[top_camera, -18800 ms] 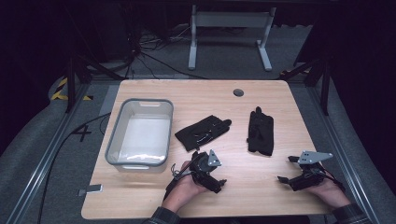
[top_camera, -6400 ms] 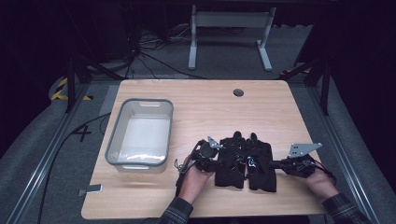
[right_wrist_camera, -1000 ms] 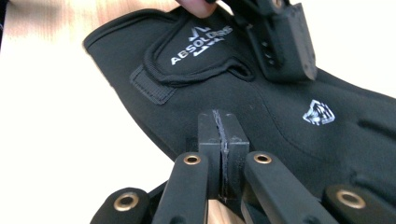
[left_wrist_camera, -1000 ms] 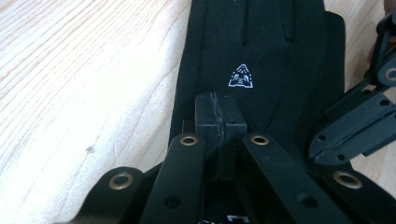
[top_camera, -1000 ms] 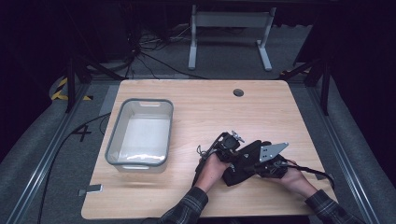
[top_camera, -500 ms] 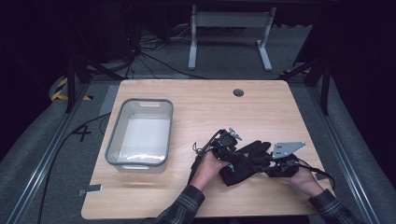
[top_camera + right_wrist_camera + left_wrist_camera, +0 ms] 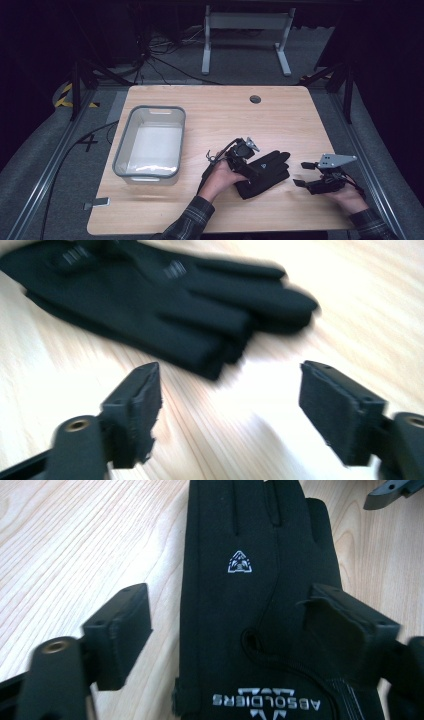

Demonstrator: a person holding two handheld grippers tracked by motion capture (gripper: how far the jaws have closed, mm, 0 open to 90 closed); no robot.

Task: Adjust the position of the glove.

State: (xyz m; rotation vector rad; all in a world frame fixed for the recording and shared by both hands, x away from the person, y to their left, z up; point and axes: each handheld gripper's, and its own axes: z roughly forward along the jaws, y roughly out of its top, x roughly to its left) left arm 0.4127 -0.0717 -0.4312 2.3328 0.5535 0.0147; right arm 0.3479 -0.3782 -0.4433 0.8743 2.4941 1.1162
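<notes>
Three views, one fixed and two riding the grippers.
High view: from above the near edge, looking forward and down on the whole tabletop (image 7: 215, 107). Left gripper view: close over the gloves (image 7: 255, 605), between its jaws. Right gripper view: low, near, facing the same gloves (image 7: 165, 300) fingertips-on.

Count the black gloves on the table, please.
2, stacked as one pile between the two tongs: the top glove under the left tongs, the lower glove mostly hidden beneath it.
</notes>
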